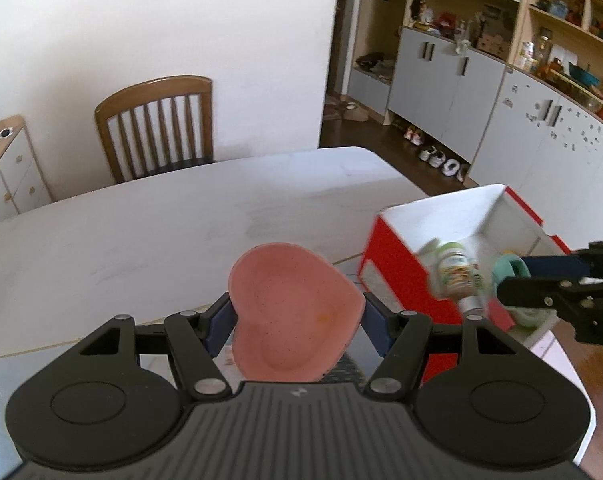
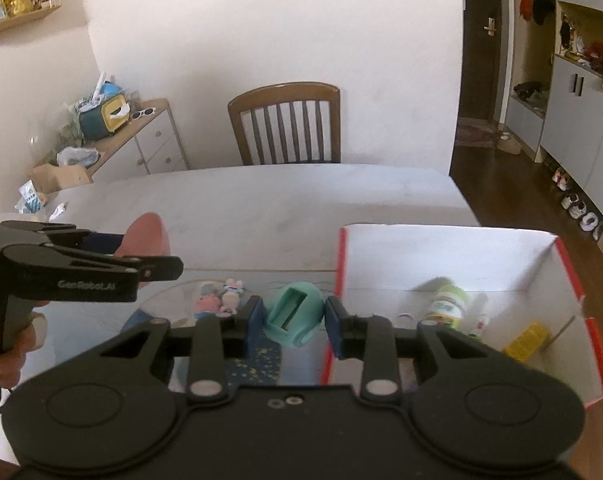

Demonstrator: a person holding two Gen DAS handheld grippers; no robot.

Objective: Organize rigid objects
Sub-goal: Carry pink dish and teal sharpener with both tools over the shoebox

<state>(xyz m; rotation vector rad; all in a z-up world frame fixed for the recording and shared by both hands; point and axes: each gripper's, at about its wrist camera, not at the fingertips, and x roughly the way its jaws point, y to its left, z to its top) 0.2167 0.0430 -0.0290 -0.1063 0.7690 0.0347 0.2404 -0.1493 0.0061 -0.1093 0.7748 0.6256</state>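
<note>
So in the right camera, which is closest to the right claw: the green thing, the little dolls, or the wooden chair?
1. Mint-green plastic holder: gripped in the right claw.
2. Small pink plush dolls: just ahead, slightly left, lying flat.
3. Brown wooden slatted chair: farthest, beyond the white table.

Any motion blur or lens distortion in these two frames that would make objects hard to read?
Left wrist view: the bottle in the red-and-white box is smeared by motion blur and its label is unreadable, while the pink heart dish stays sharp. Right wrist view: the teal object is crisp, and fisheye bending curves the table edge and the cabinets.
</note>
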